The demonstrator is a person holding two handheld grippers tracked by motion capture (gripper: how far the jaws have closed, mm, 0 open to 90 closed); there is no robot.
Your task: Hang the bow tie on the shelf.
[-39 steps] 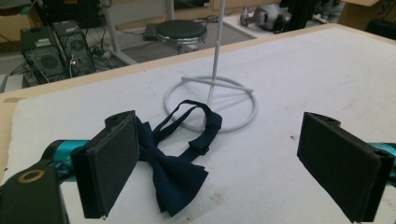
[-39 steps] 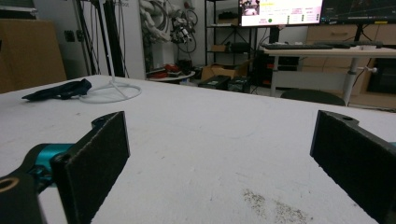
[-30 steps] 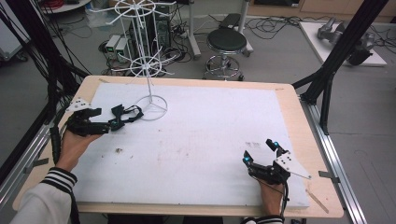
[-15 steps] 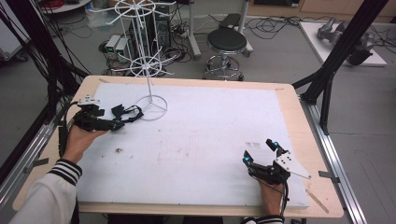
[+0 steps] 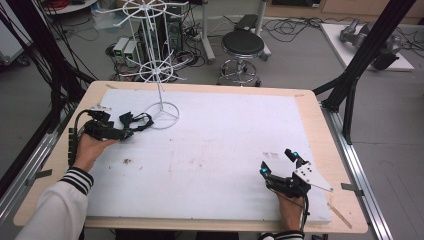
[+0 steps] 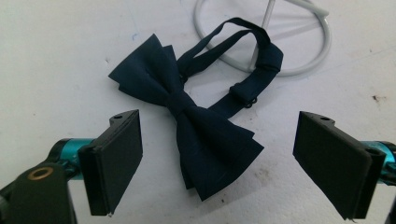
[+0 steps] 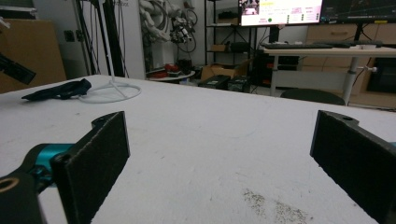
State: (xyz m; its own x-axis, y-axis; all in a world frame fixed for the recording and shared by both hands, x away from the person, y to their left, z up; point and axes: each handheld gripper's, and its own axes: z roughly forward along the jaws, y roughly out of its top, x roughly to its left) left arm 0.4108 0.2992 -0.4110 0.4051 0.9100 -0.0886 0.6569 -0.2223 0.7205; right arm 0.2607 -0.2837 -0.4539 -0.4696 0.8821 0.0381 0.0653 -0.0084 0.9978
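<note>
The white wire rack (image 5: 159, 75) stands at the table's (image 5: 305, 100) far left corner; the middle and right lie open.

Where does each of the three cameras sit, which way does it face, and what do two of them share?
High view: above the person's side, looking forward and down on the table; forearms, left hand-held gripper and right hand-held gripper show.
Left gripper view: on the left hand-held gripper, looking down between its open jaws at the navy bow tie beside the white wire stand.
Right gripper view: on the right hand-held gripper, looking level across the table; open jaws show.
Shared: every view shows the bow tie and the stand's ring base.
</note>
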